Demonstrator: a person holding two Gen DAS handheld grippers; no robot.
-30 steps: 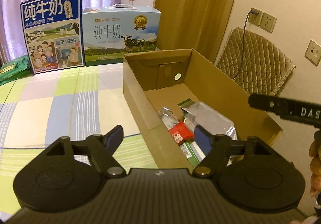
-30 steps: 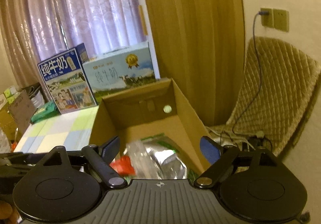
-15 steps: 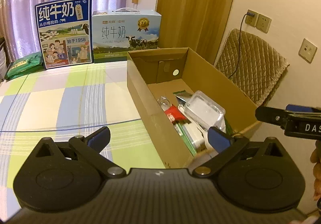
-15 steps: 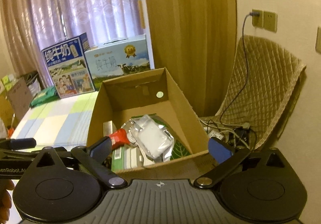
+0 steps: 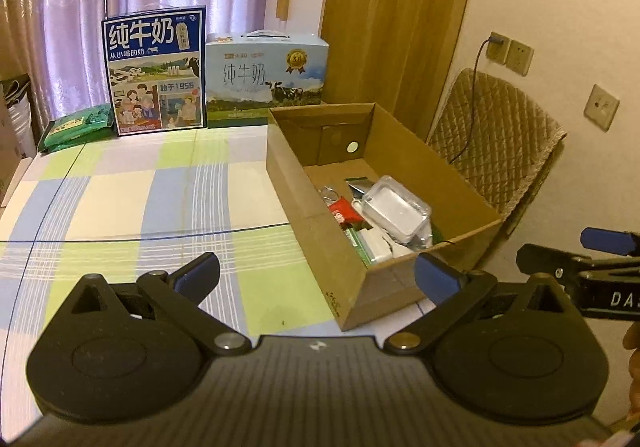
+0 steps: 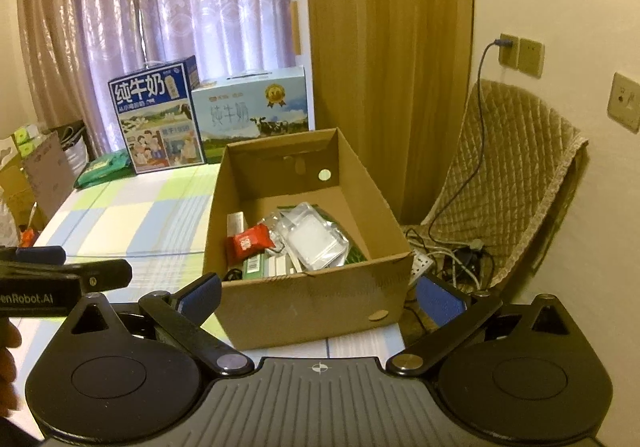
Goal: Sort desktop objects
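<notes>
Both tongs hang in the air at the near end of the surface [image 5: 132, 203], each spread wide with nothing between its blue-padded fingers. The left tongs [image 5: 316, 275] point over the checked cloth toward the near left corner of the box [image 5: 320, 235]; the right tongs [image 6: 318, 293] face the box's [image 6: 312, 307] near wall head on. The box stands open at the right side of the surface, and the sorted things lie together in its near half: a red packet [image 6: 250, 243] toward the left, a clear pouch [image 6: 316, 243] with a white pad inside lying on top toward the right, and a green-and-white carton [image 6: 256, 267] against the near wall. The rest of the pile is too jumbled to tell apart. Two milk cartons [image 5: 156, 71] stand upright at the far edge of the surface, with a green bag [image 5: 78, 125] to their left.
</notes>
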